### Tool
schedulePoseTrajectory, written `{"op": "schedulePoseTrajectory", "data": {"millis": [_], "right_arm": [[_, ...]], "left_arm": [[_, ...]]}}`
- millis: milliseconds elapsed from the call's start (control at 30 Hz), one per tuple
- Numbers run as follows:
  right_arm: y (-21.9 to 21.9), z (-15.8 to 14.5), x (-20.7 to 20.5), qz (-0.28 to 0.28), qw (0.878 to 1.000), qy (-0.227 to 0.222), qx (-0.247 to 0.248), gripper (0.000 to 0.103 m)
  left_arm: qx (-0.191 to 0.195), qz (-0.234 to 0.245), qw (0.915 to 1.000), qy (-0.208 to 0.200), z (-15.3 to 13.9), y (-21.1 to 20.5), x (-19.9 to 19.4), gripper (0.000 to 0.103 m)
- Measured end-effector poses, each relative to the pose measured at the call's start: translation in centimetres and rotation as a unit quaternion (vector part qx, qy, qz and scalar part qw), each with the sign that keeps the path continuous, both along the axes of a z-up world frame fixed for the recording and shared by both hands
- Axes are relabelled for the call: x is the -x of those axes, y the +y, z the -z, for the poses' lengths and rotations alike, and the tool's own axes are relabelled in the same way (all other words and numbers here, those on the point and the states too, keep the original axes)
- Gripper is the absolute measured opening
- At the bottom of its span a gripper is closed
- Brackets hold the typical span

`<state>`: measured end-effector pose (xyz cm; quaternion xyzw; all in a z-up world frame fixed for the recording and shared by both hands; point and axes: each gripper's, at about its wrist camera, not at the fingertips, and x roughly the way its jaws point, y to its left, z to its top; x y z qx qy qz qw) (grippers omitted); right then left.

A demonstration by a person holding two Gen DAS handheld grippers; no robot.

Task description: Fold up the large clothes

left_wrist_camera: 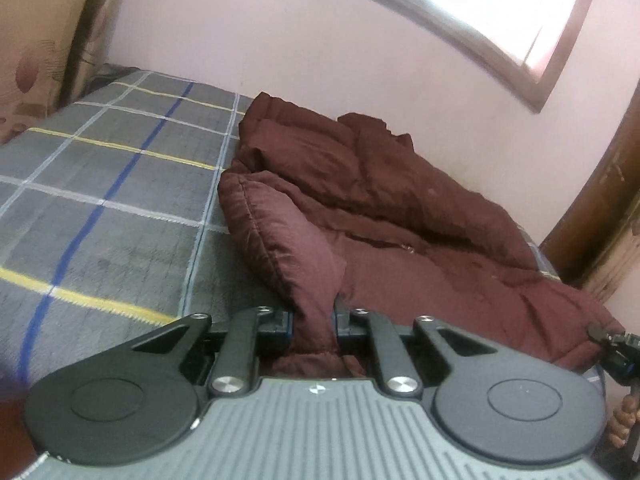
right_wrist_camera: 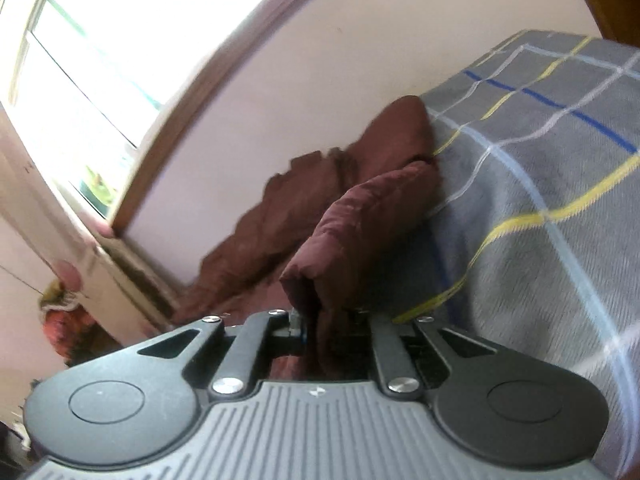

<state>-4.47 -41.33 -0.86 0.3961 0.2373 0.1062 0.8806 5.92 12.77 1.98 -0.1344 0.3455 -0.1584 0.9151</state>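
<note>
A dark maroon padded jacket (left_wrist_camera: pixel 360 200) lies bunched on a bed along the wall. My left gripper (left_wrist_camera: pixel 314 316) is shut on a puffy edge of the jacket, with the fabric pinched between the fingers. My right gripper (right_wrist_camera: pixel 320 320) is shut on another fold of the same jacket (right_wrist_camera: pixel 360 232) and holds it lifted over the blanket. The right gripper's tip also shows at the right edge of the left wrist view (left_wrist_camera: pixel 604 336), touching the jacket's near hem.
The bed is covered by a grey plaid blanket (left_wrist_camera: pixel 100 184) with blue, yellow and white lines. A patterned pillow (left_wrist_camera: pixel 32 52) stands at the far left. A pink wall and a window (left_wrist_camera: pixel 500 12) are behind. A brown wooden frame (left_wrist_camera: pixel 600 208) stands at right.
</note>
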Motion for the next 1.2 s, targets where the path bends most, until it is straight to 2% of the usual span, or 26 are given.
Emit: {"op": "schedulePoseTrajectory", "data": {"millis": [100,233,400,600,767,833,967,1133,1200], "right_arm": [[0.9,-0.5,2.7,0.003,0.999,-0.009,-0.032,0.009],[1.6,-1.8,6.0,0.008,0.996,-0.031,-0.085,0.009],[1.6,-5.6,5.8,0.002,0.992,-0.084,-0.099,0.009],[-0.4,-9.2,0.2,0.006,0.991,-0.119,-0.065,0.009],[-2.6,-9.6,-6.6,0.037,0.991,-0.116,-0.056,0.007],[-3.8,-9.3,-9.4,0.054,0.990,-0.107,-0.069,0.007],[-5.0,-7.9,-14.5,0.085,0.991,-0.077,-0.064,0.007],[-5.4,-4.4,-20.3,0.117,0.993,-0.016,-0.024,0.007],[-5.3,-2.8,-22.4,0.142,0.990,0.005,0.012,0.006]], "left_arm": [[0.004,-0.004,1.0000,-0.001,-1.1,1.1,2.0,0.015],[0.037,-0.021,0.9989,-0.019,-3.5,2.5,4.6,0.015],[0.057,-0.042,0.9960,-0.054,-6.4,2.7,5.2,0.015],[0.071,-0.060,0.9906,-0.100,-9.7,1.9,1.1,0.015],[0.075,-0.089,0.9878,-0.103,-10.2,0.5,-5.3,0.015],[0.076,-0.106,0.9873,-0.090,-9.7,0.2,-8.2,0.015],[0.072,-0.137,0.9861,-0.061,-7.7,-0.7,-13.8,0.016],[0.018,-0.138,0.9881,-0.065,-4.7,-2.7,-18.3,0.021],[0.004,-0.137,0.9886,-0.061,-3.3,-3.2,-19.8,0.025]]}}
